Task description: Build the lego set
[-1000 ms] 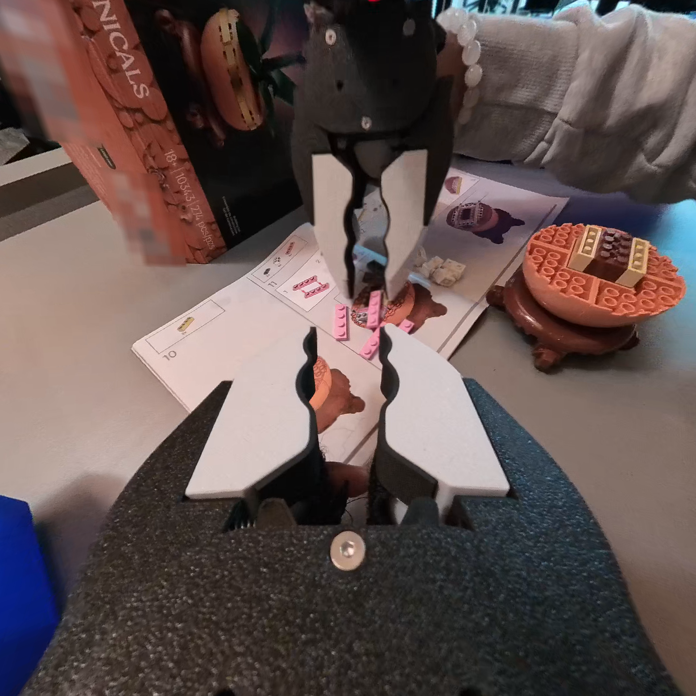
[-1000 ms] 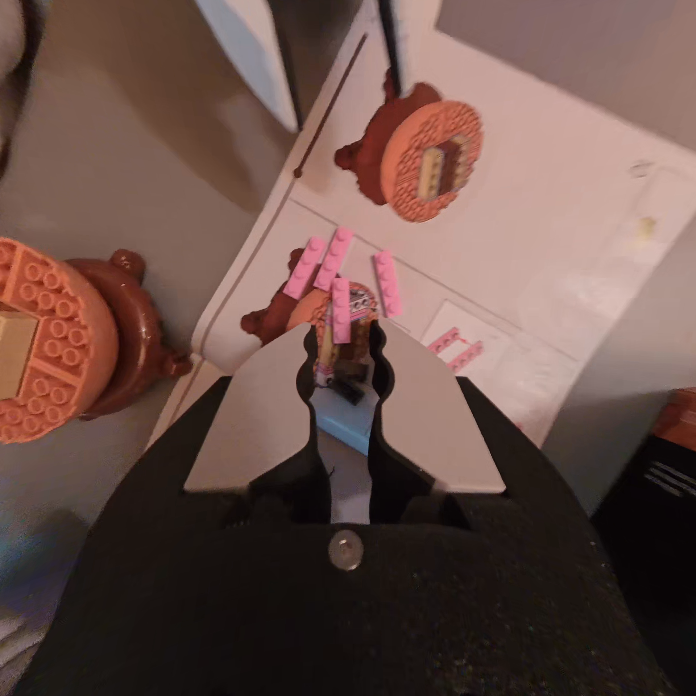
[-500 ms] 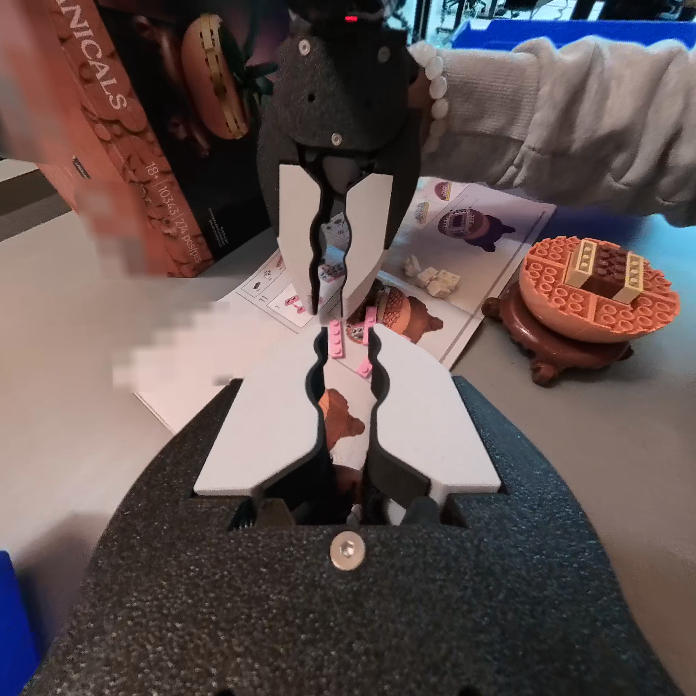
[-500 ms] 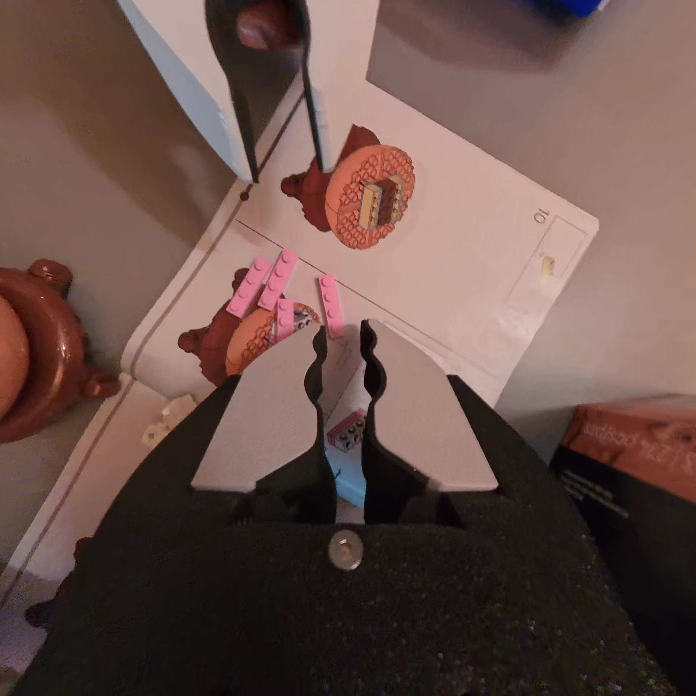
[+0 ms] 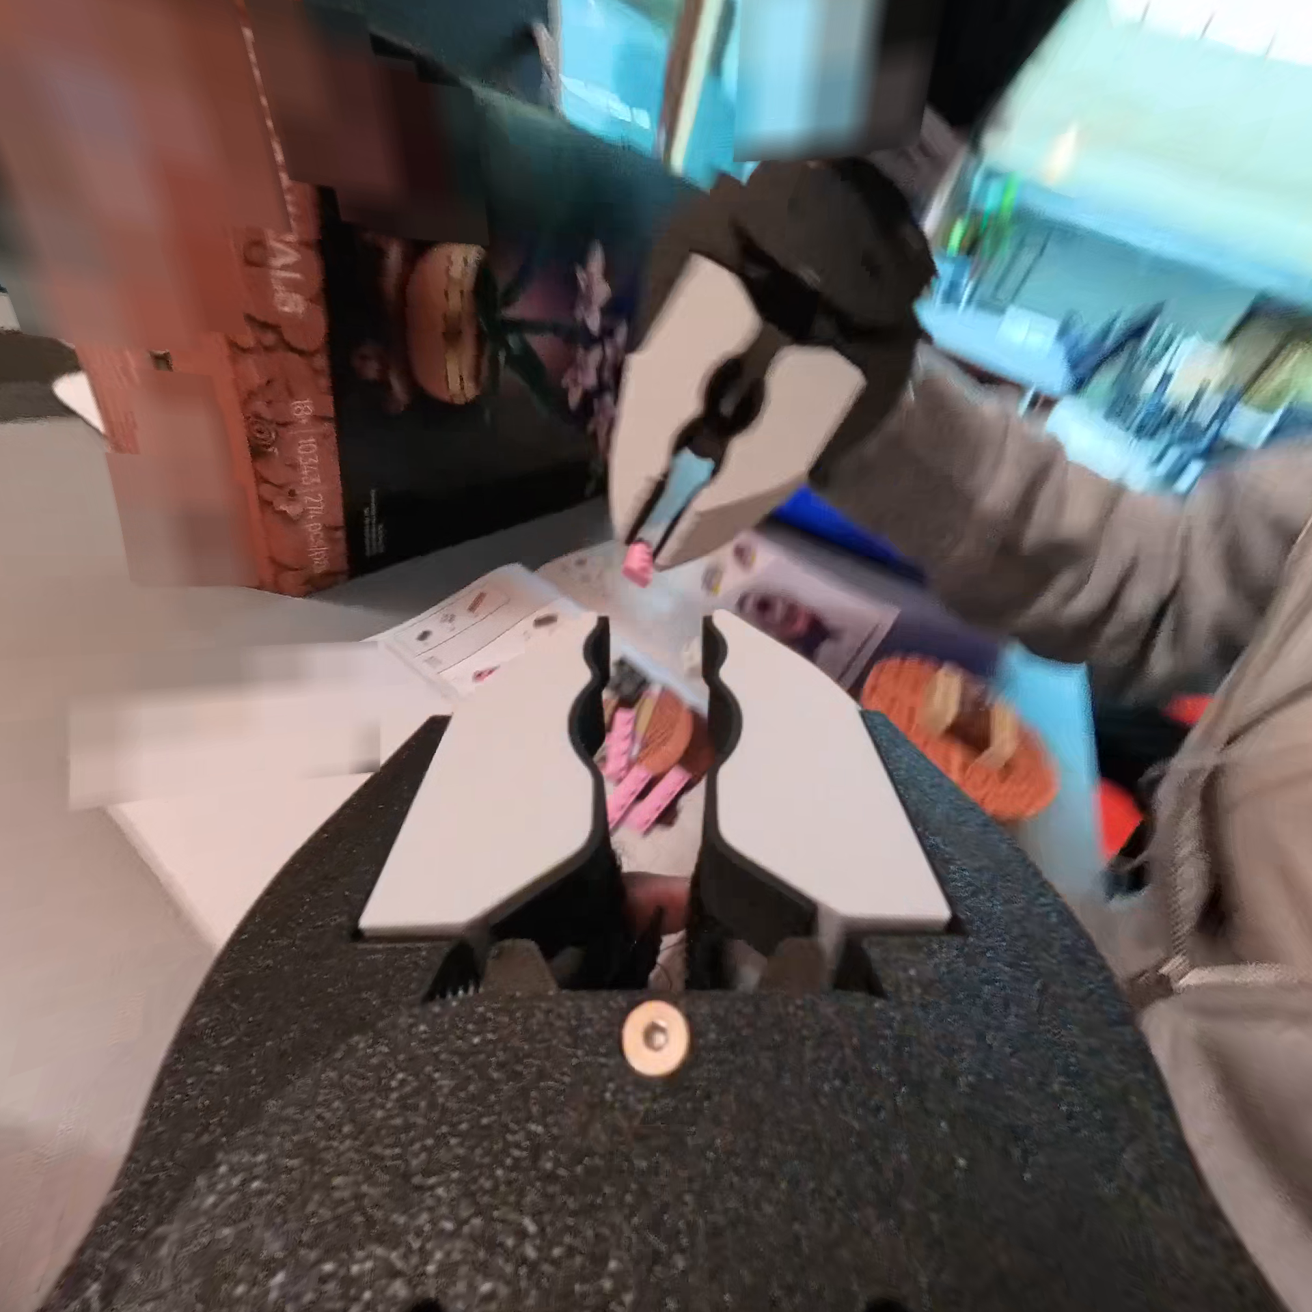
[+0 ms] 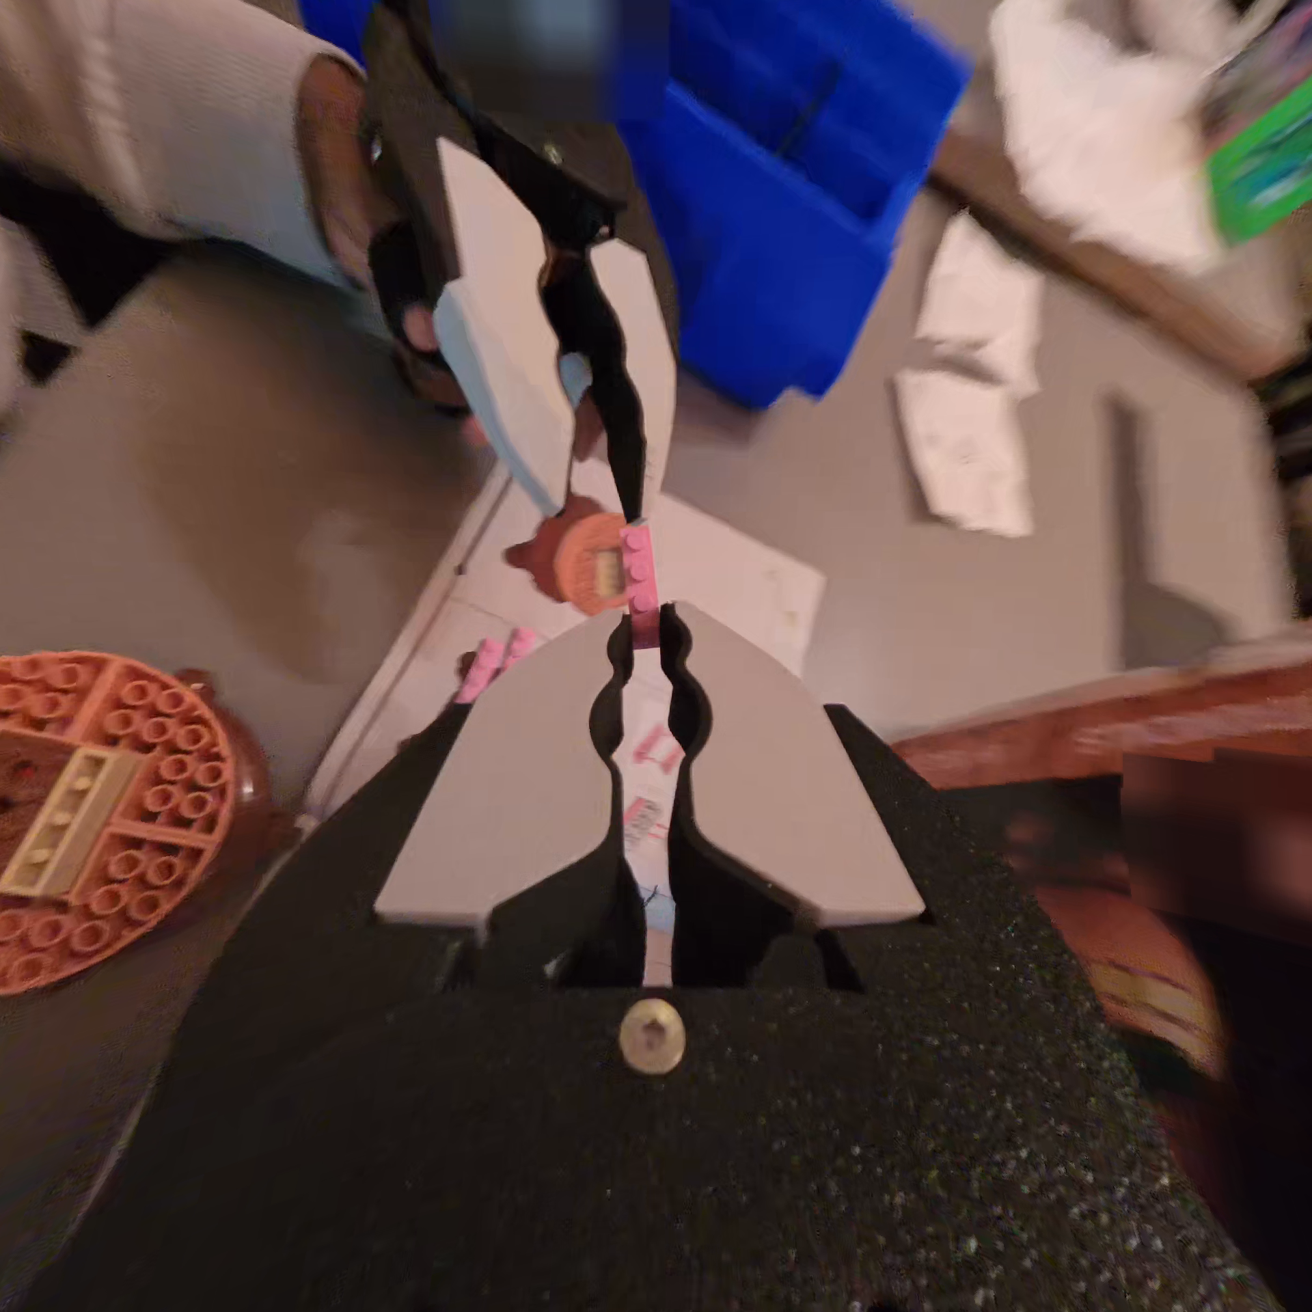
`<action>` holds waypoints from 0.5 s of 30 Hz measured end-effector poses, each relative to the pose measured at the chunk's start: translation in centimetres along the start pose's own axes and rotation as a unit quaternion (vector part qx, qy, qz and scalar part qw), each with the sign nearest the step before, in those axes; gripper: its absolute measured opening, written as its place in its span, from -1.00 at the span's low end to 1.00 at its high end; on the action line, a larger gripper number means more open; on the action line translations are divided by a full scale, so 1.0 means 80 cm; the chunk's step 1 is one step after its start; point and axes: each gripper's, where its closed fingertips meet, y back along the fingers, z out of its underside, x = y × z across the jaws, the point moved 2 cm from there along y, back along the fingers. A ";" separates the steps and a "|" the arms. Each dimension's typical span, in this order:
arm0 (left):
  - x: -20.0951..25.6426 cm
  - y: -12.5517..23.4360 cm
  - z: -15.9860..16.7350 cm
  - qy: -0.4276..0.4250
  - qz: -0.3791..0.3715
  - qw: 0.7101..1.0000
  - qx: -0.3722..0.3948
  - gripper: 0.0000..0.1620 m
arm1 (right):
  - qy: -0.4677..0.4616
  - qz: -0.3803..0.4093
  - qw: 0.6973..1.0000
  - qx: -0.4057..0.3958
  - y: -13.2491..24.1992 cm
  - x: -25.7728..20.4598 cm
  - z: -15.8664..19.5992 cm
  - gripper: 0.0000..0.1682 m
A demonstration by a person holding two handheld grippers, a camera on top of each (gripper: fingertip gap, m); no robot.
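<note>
Pink plate (image 6: 642,593) sticks out from the tips of the right gripper (image 6: 644,625), which pinches only its near end, up in the air above the paper booklet (image 6: 717,568). With so little held, it could twist or drop if bumped. The left gripper (image 5: 654,625) is spread a little and holds nothing; it points at more pink pieces (image 5: 639,781) on the booklet. The round orange model (image 6: 106,816) waits on the table, left of the booklet. Everything looks blurry, so a fast swing could shake the plate loose.
</note>
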 end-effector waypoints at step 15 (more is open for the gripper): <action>0.049 -0.002 -0.041 0.191 0.101 0.972 0.089 -0.68 | 0.100 0.113 0.988 -0.015 0.039 -0.027 -0.032 -0.92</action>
